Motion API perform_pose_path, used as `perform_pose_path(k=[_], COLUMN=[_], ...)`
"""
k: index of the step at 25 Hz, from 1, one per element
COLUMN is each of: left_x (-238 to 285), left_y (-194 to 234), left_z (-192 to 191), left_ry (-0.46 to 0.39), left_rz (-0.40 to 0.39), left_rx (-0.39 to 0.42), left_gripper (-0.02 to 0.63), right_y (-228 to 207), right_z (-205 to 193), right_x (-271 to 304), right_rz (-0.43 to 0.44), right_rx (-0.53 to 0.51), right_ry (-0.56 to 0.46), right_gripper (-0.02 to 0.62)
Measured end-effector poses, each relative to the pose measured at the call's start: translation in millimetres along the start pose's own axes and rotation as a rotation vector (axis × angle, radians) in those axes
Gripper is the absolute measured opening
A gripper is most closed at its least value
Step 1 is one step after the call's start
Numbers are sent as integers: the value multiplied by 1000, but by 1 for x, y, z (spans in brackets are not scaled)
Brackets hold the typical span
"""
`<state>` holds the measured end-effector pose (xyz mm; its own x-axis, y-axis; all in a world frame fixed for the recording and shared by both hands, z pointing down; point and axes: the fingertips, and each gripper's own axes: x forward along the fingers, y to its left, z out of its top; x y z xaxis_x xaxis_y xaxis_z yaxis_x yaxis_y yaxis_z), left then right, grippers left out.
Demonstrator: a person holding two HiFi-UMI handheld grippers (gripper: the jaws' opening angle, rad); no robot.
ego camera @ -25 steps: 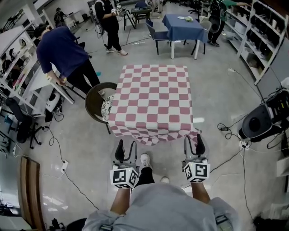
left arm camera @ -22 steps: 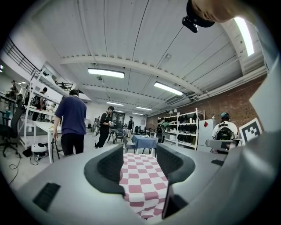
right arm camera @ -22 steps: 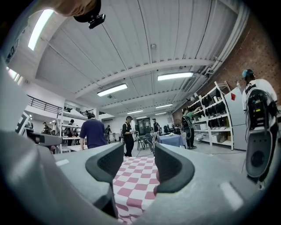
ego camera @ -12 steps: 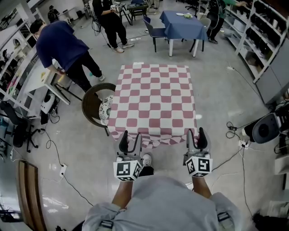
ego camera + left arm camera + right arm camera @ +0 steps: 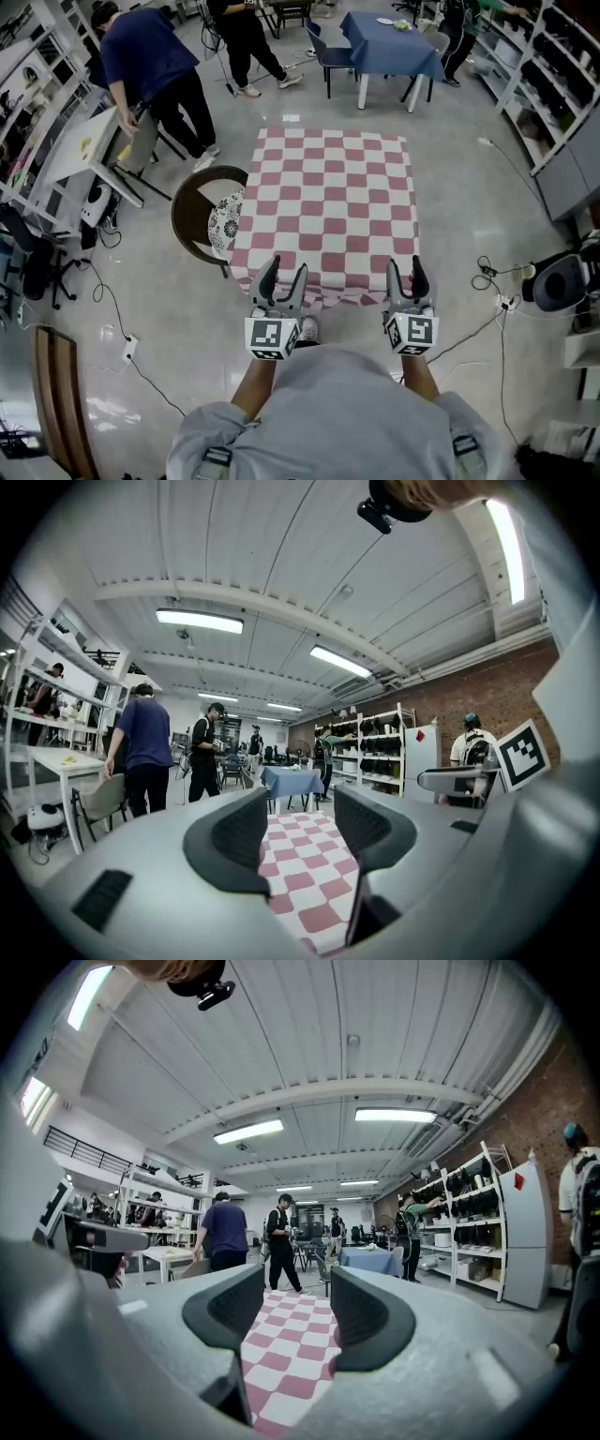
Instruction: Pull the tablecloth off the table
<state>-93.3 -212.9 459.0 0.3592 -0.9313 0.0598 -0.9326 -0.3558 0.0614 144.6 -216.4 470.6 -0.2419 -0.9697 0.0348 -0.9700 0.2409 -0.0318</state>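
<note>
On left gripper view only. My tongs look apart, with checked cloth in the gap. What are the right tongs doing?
Observer: In the right gripper view the right tongs are apart too. The checked tablecloth shows in the gap and is not pinched.
Operator: Where do the two sit along the cloth?
Observer: In the head view the left tongs and the right tongs are both at the cloth's near edge, which hangs rumpled between them.
Operator: Anything close beside the table?
Observer: In the head view a brown chair with a patterned cushion stands close by the cloth's left side.
</note>
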Motion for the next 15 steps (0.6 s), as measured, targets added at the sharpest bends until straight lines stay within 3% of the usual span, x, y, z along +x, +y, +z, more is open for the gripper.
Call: perform_pose_path(k=[15], left_x=[57], left_y=[52], left_z=[-117], left_ry=[337], left_rz=[-140], left_rx=[316], left_gripper=[222], right_y=[37], right_z=[-120], right_x=[78], right_rz=[138], right_rx=[-320], right_ry=[348], right_gripper=[210])
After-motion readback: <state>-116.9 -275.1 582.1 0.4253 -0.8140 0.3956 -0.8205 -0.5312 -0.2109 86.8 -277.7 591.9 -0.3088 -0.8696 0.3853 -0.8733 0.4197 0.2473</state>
